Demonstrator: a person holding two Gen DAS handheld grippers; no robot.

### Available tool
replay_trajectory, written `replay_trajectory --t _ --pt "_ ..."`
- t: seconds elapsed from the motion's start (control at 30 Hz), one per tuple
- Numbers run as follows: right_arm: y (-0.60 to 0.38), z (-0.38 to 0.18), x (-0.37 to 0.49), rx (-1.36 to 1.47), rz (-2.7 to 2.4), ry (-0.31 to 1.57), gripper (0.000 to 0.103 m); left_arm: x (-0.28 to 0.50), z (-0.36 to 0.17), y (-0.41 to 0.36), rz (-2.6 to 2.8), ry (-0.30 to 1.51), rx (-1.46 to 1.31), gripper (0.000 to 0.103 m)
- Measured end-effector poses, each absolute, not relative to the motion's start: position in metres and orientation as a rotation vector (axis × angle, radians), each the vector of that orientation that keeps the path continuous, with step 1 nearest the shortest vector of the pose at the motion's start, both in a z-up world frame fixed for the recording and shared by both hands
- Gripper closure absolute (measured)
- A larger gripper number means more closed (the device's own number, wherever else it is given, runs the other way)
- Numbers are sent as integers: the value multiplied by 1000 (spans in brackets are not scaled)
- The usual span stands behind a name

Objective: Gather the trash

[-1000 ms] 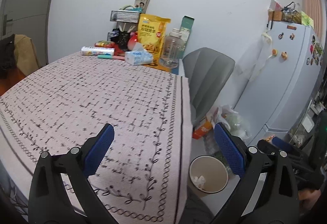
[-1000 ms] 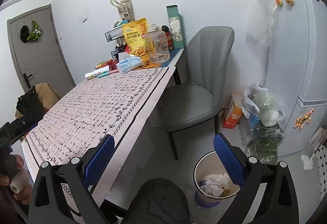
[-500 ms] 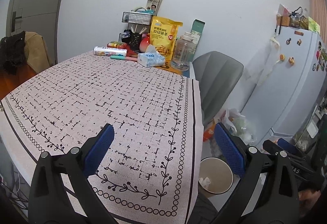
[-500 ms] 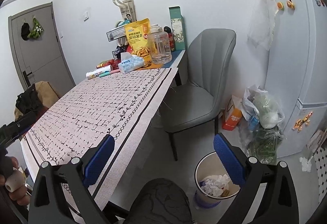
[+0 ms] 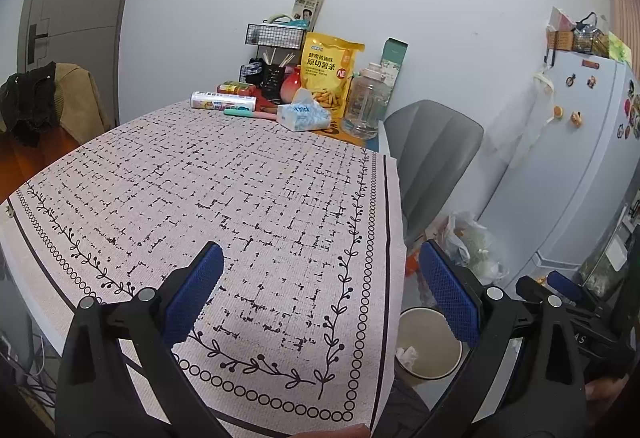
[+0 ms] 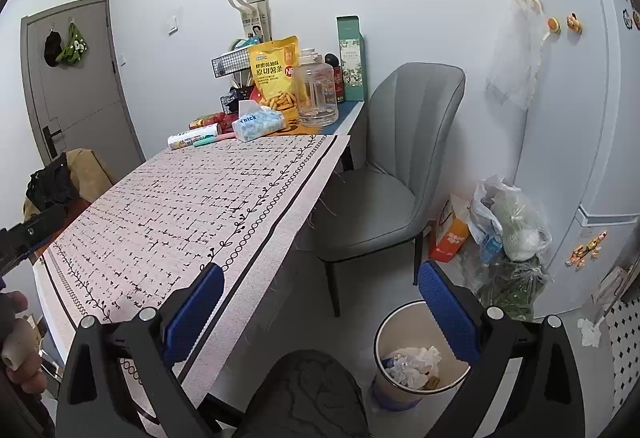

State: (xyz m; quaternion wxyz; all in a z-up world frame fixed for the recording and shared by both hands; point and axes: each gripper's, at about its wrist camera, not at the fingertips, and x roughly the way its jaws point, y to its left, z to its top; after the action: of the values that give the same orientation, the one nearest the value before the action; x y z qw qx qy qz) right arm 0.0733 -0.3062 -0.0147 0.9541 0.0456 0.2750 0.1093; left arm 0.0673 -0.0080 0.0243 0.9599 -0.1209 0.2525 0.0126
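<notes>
Bright, even light — sharp, fisheye-warped edges

**Premises: domestic dining corner, small flat**

The setting is a private home. A tabletop [image 5: 248, 198] under a patterned cloth stands against a white wall, its far end crowded with household goods: a yellow snack bag [image 5: 330, 72], a tissue pack [image 5: 304, 115], a clear plastic jug [image 5: 365, 106] and a wire rack [image 5: 275, 35]. 1 grey upholstered chair [image 6: 400, 166] is drawn up alongside. A white refrigerator [image 6: 580, 118] carries magnets and a hanging bag. On the floor: a waste bin [image 6: 416, 354] with crumpled paper, and filled plastic bags [image 6: 512, 222]. A grey interior door [image 6: 76, 86] has items hung on hooks.
</notes>
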Motion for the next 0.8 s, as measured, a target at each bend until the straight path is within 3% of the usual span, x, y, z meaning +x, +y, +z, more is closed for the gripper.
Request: replay_trajectory --t 0.8 --pt "-292 -20 79 76 205 573 8 67 22 5 87 533 -245 6"
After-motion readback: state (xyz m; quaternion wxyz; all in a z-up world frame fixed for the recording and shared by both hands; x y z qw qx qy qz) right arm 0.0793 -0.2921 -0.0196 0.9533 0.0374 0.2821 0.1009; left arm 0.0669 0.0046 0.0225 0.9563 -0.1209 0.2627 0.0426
